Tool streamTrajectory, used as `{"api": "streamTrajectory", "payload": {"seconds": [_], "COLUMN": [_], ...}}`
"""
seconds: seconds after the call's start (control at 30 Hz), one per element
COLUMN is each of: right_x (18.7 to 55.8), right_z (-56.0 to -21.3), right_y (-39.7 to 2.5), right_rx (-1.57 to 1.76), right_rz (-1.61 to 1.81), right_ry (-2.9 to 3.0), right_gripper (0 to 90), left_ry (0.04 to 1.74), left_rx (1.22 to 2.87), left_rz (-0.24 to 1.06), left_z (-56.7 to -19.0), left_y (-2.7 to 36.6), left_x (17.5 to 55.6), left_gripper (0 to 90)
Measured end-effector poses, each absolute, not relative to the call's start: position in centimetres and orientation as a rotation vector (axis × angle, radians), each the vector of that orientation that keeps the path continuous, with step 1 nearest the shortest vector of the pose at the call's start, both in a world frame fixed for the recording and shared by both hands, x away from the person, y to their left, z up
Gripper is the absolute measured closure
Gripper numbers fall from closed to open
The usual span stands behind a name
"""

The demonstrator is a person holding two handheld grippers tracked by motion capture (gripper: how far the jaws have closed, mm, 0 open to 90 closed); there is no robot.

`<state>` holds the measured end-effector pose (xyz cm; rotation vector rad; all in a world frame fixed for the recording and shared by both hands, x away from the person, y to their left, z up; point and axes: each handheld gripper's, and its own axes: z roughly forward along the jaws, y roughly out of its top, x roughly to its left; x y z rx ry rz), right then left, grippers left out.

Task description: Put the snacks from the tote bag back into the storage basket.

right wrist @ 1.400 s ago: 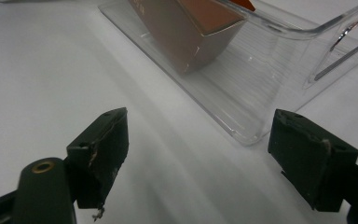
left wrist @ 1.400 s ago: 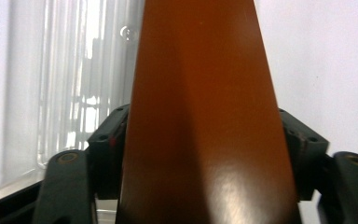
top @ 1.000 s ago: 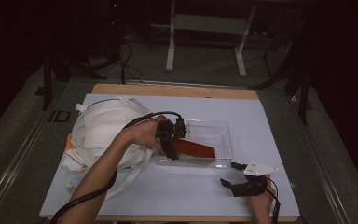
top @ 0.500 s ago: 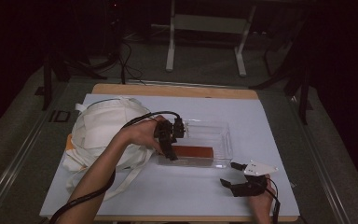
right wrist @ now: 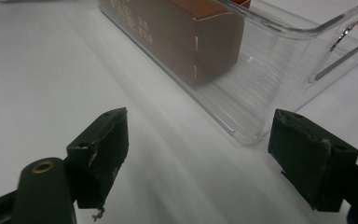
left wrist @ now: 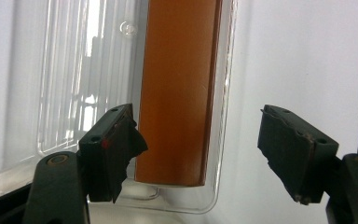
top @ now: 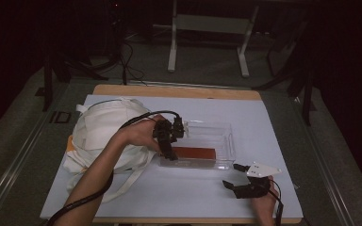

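Note:
An orange-brown box [top: 193,153] lies flat inside a clear plastic tray [top: 221,136], along its near wall. My left gripper [top: 169,150] hangs over the tray's left end, open. In the left gripper view its jaws [left wrist: 200,140] straddle the end of the box [left wrist: 177,84] without pressing it; one pad [left wrist: 114,140] is close beside it. My right gripper [top: 233,175] rests near the front right of the table, open and holding nothing. In the right gripper view its jaws [right wrist: 200,149] point at the tray's corner [right wrist: 261,93] and the box end [right wrist: 214,42].
A white cloth bag [top: 108,127] with loose straps lies left of the tray, under the left forearm. A white sheet [top: 264,117] covers the table, with a wooden edge [top: 179,89] at the back. Stands and cables are on the dark floor beyond.
The box has gone from tilted in the left gripper to flat in the tray. The left gripper has drawn back slightly. The right gripper has stayed put.

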<state>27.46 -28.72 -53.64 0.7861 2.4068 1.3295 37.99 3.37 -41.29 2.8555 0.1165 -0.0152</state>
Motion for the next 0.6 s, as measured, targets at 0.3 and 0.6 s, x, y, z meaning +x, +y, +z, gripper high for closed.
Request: {"api": "streamTrajectory", "payload": {"seconds": [0.3,0.6], "right_x": [27.5,27.5], "right_z": [-53.6,-53.7], "right_y": [-28.7,-28.7], "right_rx": [0.786,0.79], "right_rz": [1.33,1.328], "right_ry": [2.406,2.406], "right_gripper": [20.1,19.8], "left_ry": [0.135,0.19], "left_rx": [2.816,2.708], "left_rz": [0.048,0.136], "left_z": [-40.6,-39.6], "left_y": [4.0,5.5], "left_x": [37.6,36.4], "left_gripper": [28.2,28.2]}}
